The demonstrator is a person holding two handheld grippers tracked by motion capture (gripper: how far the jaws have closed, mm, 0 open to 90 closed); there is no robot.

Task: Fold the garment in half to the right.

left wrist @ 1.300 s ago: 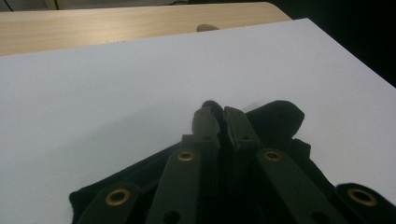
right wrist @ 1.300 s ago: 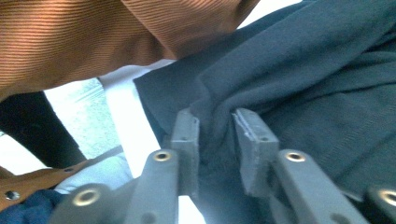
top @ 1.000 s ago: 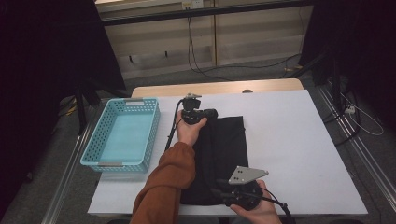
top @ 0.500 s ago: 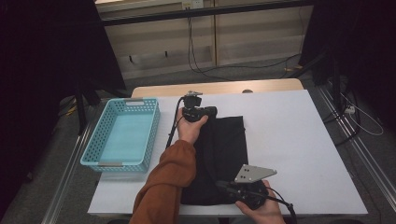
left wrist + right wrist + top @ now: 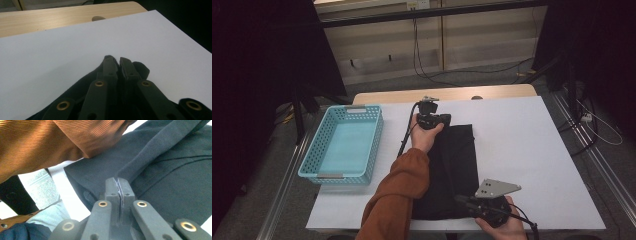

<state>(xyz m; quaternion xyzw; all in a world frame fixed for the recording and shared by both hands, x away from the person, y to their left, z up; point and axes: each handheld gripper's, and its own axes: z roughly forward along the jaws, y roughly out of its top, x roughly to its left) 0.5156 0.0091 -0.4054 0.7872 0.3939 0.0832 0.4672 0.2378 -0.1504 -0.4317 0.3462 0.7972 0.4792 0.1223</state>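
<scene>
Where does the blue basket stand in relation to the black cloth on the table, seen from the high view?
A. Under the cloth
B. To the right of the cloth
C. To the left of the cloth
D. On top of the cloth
C: in the high view the blue basket stands on the white table to the left of the black cloth, apart from it.

Left forearm (image 5: 397, 200), in a rust-orange sleeve, enters from 6 o'clock and runs toward 12 o'clock. Left hand (image 5: 424, 137) wraps the left gripper (image 5: 447, 119), whose nose points toward 3 o'clock; its jaws stand nearly together, pinched on dark fabric (image 5: 140, 68). Right hand (image 5: 497, 225) sits at the 6 o'clock edge, palm under the right gripper (image 5: 459, 199), nose toward 9 o'clock. Its jaws have just been closing and now press flat on a fold of that fabric.
</scene>
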